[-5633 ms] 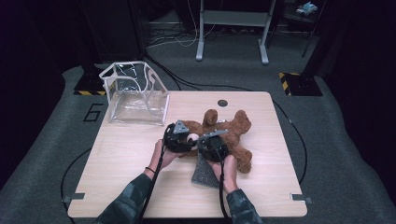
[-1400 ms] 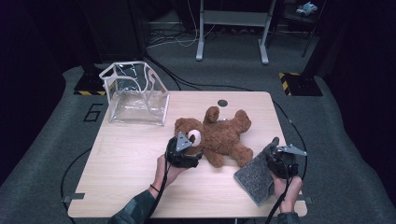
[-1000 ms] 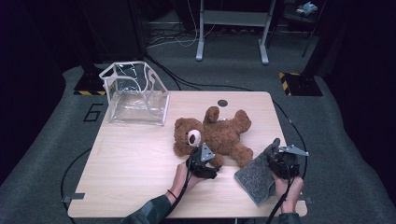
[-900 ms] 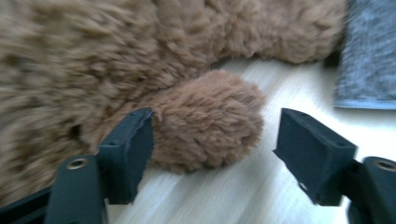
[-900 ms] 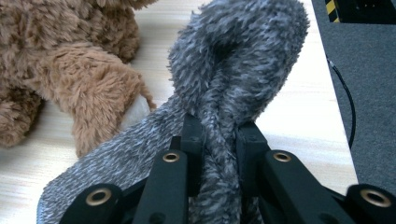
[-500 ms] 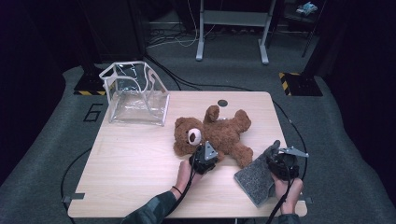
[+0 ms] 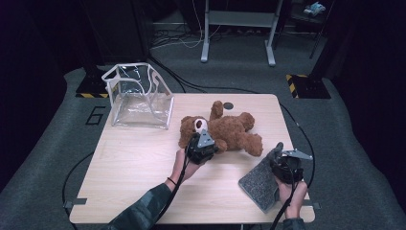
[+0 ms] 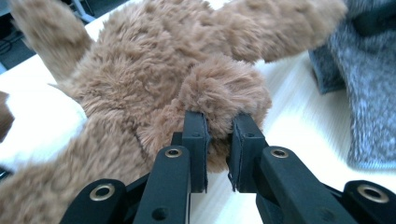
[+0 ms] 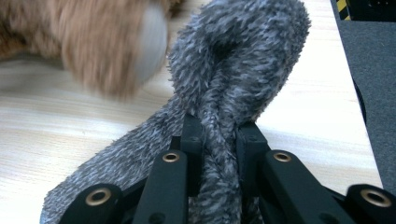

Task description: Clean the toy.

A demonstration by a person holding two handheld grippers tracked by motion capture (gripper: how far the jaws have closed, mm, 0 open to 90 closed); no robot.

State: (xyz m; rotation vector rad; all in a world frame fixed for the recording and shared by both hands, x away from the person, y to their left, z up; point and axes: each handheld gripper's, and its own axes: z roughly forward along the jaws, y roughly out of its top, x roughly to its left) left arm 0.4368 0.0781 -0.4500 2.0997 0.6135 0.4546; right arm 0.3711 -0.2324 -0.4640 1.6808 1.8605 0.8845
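Left gripper jaws just closed, clamped on teddy bear paw (brown plush). Right gripper jaws pinch grey fuzzy cloth on table.

Wooden table, teddy bear, grey cloth, clear bag

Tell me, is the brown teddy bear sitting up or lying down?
Lying down. The fluffy brown teddy bear is stretched flat on the light wooden table, limbs spread out, one paw pinched in the left tongs.
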